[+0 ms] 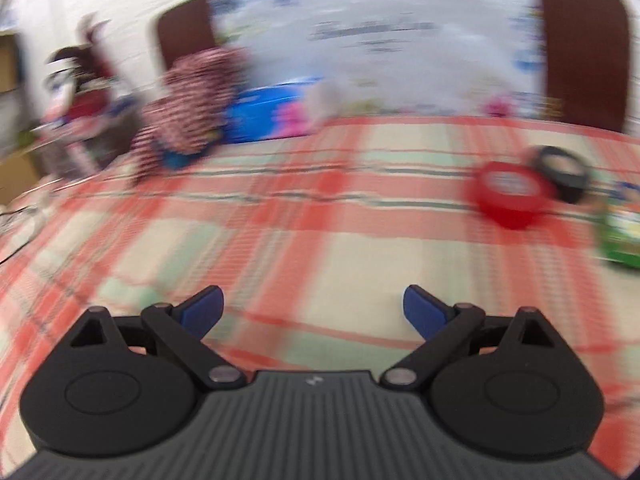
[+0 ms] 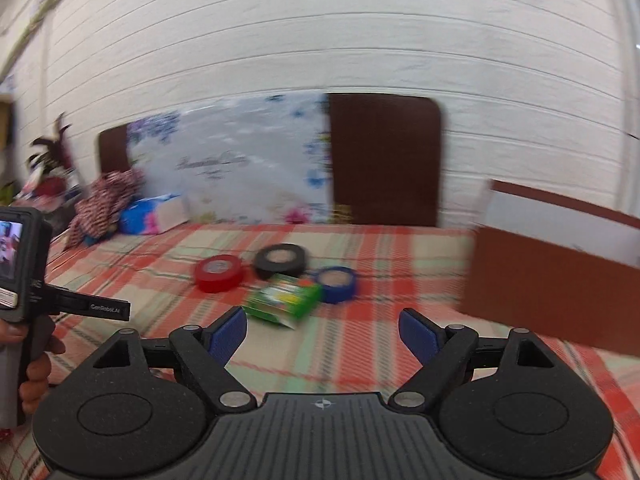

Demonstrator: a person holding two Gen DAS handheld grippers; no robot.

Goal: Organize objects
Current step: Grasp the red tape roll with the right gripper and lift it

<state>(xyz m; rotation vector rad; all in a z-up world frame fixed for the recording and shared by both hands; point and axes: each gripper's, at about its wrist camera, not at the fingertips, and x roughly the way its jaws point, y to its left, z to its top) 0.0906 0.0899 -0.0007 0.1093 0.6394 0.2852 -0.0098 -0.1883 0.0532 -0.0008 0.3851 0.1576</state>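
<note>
Right up close, the right gripper [image 2: 322, 334] hangs with its jaws spread wide and nothing between them. The left gripper [image 1: 314, 310] is the same story in its own view, jaws apart over bare cloth, nothing gripped. At the near left edge of the right wrist view a hand [image 2: 34, 364] wraps the other handle.

Just ahead on the checked bedspread [image 2: 360, 360] lies the green box [image 2: 286, 300], tipped at an angle, with the blue tape roll [image 2: 335, 283] just beside it. Behind those sit the red tape roll [image 2: 219, 273] and the black tape roll [image 2: 280, 261], close together. Off to the right a brown cardboard box [image 2: 552, 280] stands open, and its inside is hidden from here.

Further back, pillows and a dark headboard [image 2: 386, 160] against the white wall.

My read: sorting has hardly begun. All four pieces lie loose on the bed, nothing is visibly packed, and everything is left to gather.
</note>
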